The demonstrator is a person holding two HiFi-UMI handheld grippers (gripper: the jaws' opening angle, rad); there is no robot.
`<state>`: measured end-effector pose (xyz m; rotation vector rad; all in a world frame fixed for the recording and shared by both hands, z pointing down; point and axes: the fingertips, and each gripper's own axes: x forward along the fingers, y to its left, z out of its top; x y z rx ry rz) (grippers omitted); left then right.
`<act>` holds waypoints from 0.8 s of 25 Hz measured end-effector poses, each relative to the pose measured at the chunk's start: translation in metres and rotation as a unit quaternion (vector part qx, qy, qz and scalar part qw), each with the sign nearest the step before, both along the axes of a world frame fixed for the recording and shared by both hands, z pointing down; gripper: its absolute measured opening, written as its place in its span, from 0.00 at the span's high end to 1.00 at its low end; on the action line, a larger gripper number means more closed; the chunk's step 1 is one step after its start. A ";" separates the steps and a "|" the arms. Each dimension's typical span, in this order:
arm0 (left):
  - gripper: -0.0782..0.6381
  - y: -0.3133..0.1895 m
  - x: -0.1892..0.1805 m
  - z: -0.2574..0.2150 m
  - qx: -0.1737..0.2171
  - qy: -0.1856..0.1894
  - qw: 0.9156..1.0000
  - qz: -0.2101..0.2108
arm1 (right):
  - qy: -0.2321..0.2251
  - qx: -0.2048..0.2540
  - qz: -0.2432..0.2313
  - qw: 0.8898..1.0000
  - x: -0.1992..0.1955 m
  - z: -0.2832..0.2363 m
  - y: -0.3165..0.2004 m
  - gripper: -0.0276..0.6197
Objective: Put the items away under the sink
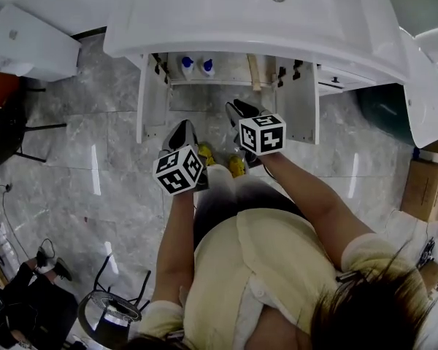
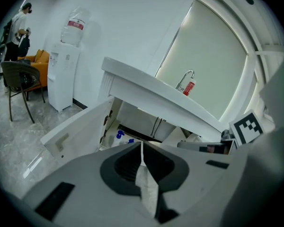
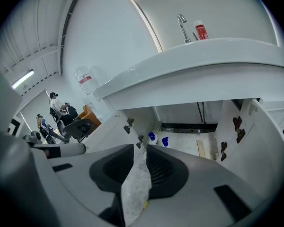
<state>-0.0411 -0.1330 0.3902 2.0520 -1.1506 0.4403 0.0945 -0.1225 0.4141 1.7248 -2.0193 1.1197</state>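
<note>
The cupboard under the white sink [image 1: 277, 20] stands with both doors open, left door [image 1: 142, 97] and right door [image 1: 306, 100]. Two blue-capped bottles [image 1: 197, 66] [image 3: 157, 139] stand at its back left, and a wooden strip [image 1: 254, 71] leans inside. My left gripper [image 1: 181, 130] [image 2: 142, 145] hovers in front of the left door, jaws together, holding nothing. My right gripper [image 1: 241, 108] [image 3: 140, 149] points into the opening, its jaws a narrow gap apart and empty. Only floor shows between each pair of jaws.
Two yellow things [image 1: 220, 160] lie on the floor below the grippers; I cannot tell what they are. A red-and-white bottle [image 3: 200, 30] stands by the faucet [image 2: 187, 77]. A water dispenser [image 2: 66, 74] and chair [image 2: 19, 79] stand left, a cardboard box [image 1: 427, 188] right.
</note>
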 end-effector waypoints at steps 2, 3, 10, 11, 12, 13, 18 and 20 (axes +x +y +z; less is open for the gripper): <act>0.82 0.004 0.000 -0.007 0.001 0.004 1.000 0.000 | 0.002 0.005 -0.003 1.000 0.000 -0.007 0.004 0.82; 0.82 0.007 0.002 -0.010 0.003 0.005 1.000 0.001 | 0.003 0.007 -0.005 1.000 0.001 -0.010 0.006 0.82; 0.82 0.018 0.007 -0.034 0.020 0.007 1.000 0.008 | 0.001 0.020 -0.019 1.000 0.003 -0.034 0.017 0.84; 0.82 0.019 0.008 -0.037 0.023 0.007 1.000 0.008 | 0.001 0.023 -0.021 1.000 0.003 -0.038 0.019 0.84; 0.82 0.021 0.007 -0.040 0.025 0.007 1.000 0.008 | 0.001 0.026 -0.023 0.999 0.003 -0.041 0.021 0.84; 0.82 0.022 0.007 -0.043 0.028 0.007 1.000 0.008 | 0.001 0.029 -0.025 0.999 0.002 -0.046 0.023 0.85; 0.82 0.026 0.007 -0.057 0.036 0.008 0.999 0.012 | 0.006 0.043 -0.038 0.998 -0.001 -0.063 0.026 0.87; 0.82 0.026 0.007 -0.061 0.040 0.010 0.999 0.011 | 0.012 0.050 -0.041 0.998 0.000 -0.069 0.025 0.89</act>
